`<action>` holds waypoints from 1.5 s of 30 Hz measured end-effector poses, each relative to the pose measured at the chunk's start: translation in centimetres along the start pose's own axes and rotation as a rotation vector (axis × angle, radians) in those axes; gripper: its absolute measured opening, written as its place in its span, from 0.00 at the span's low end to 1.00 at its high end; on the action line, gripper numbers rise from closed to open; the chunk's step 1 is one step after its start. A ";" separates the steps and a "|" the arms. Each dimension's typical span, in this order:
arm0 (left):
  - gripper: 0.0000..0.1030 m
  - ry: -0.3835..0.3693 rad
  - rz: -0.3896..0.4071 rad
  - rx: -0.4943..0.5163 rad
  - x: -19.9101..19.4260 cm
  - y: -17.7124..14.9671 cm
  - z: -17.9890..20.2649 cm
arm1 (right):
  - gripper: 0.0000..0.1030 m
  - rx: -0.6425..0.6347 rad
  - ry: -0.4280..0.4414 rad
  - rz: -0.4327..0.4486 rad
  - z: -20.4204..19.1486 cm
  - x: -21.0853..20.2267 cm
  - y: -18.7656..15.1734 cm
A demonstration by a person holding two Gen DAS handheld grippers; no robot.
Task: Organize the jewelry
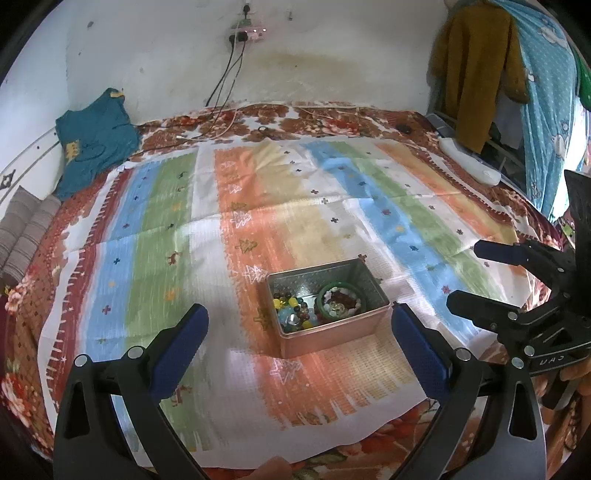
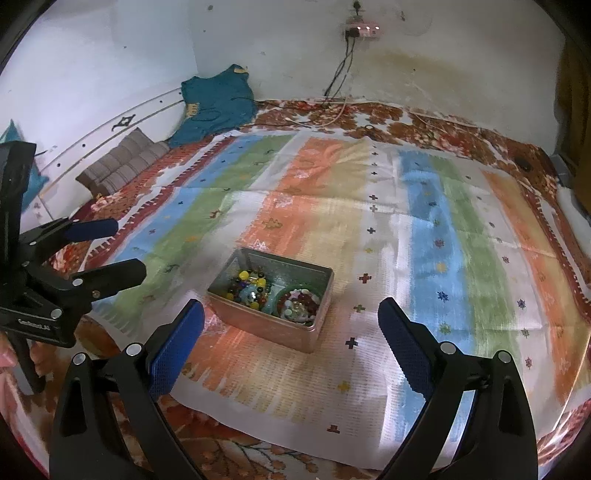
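An open metal tin (image 1: 371,284) sits on a striped cloth (image 1: 207,236) on the bed. It holds loose colourful beads (image 1: 291,312) and a green bangle (image 1: 341,302) around more beads. My left gripper (image 1: 299,321) is open and empty, just short of the tin. My right gripper (image 1: 461,273) shows at the right edge, open. In the right wrist view the tin (image 2: 325,282) lies ahead of the open, empty right gripper (image 2: 291,314); the beads (image 2: 249,286) and bangle (image 2: 297,302) show inside. The left gripper (image 2: 125,247) is at the left, open.
A teal garment (image 1: 96,140) and a striped cushion (image 1: 26,225) lie at the bed's left side. Cables (image 1: 225,125) run from a wall socket (image 1: 245,33) onto the floral bedsheet (image 1: 332,118). Clothes (image 1: 476,70) hang at the right, above a white object (image 1: 469,160).
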State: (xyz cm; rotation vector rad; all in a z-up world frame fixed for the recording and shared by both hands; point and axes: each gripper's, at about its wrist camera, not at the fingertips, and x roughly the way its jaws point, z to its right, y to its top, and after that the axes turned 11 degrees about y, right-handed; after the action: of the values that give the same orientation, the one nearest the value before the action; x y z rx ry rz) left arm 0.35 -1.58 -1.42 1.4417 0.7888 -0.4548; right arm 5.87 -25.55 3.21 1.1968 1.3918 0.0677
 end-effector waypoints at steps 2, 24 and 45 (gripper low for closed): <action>0.95 0.001 0.001 0.001 0.0 0.0 0.1 | 0.93 -0.008 0.000 0.001 -0.2 0.0 0.0; 0.95 0.011 0.036 0.046 -0.6 -0.1 0.8 | 0.95 -0.018 0.000 0.015 -0.5 -0.2 -0.1; 0.95 0.005 0.097 0.040 -1.7 -0.1 0.3 | 0.95 -0.033 0.017 0.023 -0.6 -0.3 0.1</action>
State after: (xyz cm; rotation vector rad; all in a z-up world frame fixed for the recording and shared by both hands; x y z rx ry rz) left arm -0.84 -2.21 -0.27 1.5113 0.7135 -0.3947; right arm 5.41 -25.33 3.59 1.1878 1.3868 0.1164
